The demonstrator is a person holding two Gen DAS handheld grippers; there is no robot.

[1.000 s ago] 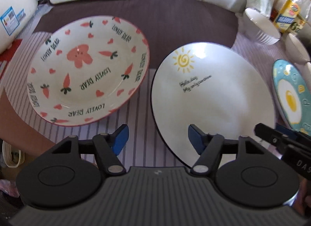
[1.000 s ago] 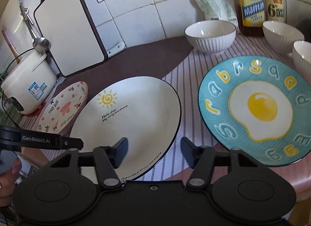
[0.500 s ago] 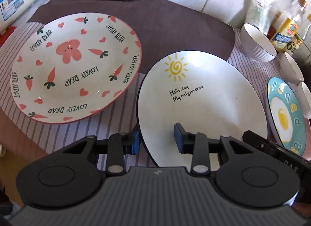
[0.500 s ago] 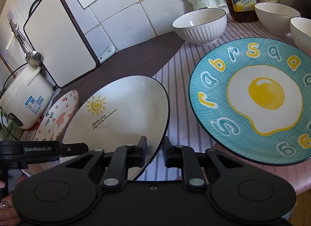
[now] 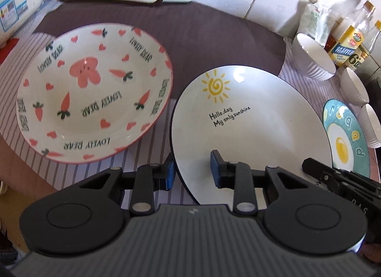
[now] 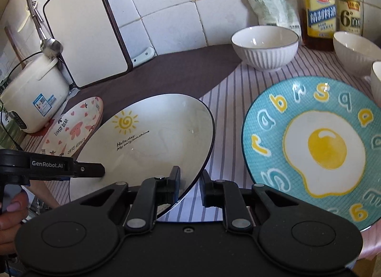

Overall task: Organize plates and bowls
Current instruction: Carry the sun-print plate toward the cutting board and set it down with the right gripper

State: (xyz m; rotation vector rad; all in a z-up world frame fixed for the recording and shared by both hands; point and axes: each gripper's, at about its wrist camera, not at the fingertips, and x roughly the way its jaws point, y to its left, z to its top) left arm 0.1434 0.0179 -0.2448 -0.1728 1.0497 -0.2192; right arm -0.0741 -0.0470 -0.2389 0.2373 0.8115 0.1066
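Surface [image 5: 147, 181]: striped cloth over a brown top, against a white tiled wall; carries everything below
Cutting board [image 6: 83, 29]: leaning upright on the wall; rice cooker [image 6: 33, 93] just beside it at the left
Sun plate [image 5: 250, 129]: white, dark rim, yellow sun and script; between the other two plates; near edge raised off the cloth, gripped on both sides
Carrot plate [image 5: 95, 91]: deep, pink rim; just left of the sun plate
Egg plate [image 6: 316, 148]: teal, lettered; flat on the cloth to the right
Ribbed bowl [image 6: 264, 48]: white, near the wall; two more bowls at far right; bottles [image 6: 319, 7] behind
Left tongs [image 5: 193, 169]: narrow, closing over the sun plate's left rim
Right tongs [image 6: 190, 186]: clamped on the sun plate's right rim
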